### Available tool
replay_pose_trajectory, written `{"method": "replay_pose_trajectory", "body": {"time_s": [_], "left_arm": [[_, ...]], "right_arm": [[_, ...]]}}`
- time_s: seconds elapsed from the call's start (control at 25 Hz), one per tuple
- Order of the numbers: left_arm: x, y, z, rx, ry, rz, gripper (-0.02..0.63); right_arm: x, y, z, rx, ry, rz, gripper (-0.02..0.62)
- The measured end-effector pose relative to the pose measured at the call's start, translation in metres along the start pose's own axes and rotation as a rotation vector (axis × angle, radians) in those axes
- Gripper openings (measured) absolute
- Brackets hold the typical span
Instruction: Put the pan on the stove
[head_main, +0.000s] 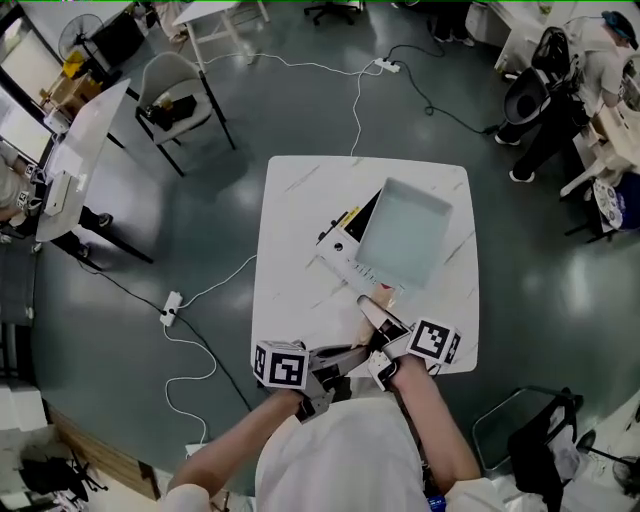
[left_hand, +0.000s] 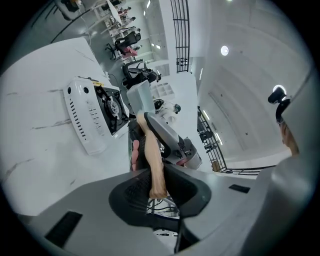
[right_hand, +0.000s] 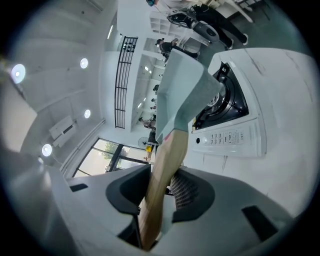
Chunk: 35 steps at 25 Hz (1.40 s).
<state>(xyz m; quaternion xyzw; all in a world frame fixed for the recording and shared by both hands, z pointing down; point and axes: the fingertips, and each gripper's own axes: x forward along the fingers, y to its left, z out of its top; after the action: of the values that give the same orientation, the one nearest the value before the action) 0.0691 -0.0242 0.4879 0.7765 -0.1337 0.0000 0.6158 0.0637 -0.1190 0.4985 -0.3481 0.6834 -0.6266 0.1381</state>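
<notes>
The pan (head_main: 405, 235) is held over the stove (head_main: 338, 250), its wooden handle (right_hand: 167, 165) running straight back from the stove. That handle is pinched by both the left tool (left_hand: 157, 186) and the right tool (right_hand: 160, 197).

light: bright, even, ceiling spots (right_hand: 18, 72) | shadows: soft | edges: fisheye-warped, dark corners | focus: sharp

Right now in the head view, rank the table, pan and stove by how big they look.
1. table
2. pan
3. stove, judged by its visible part only. The pan hides most of it, so its size against the pan is unsure.
</notes>
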Motion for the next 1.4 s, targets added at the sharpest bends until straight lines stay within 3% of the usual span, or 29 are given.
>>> {"method": "replay_pose_trajectory", "body": {"time_s": [0.72,1.4], "left_arm": [[-0.003,0.097,0.074,-0.031,0.183,-0.037,0.071],[0.01,0.141,0.096,-0.062,0.327,-0.082,0.069]], "right_arm": [[0.095,-0.067,0.04,0.086,-0.128,-0.061,0.124],[0.117,-0.111,0.062,0.193,-0.226,-0.106,0.121]]}}
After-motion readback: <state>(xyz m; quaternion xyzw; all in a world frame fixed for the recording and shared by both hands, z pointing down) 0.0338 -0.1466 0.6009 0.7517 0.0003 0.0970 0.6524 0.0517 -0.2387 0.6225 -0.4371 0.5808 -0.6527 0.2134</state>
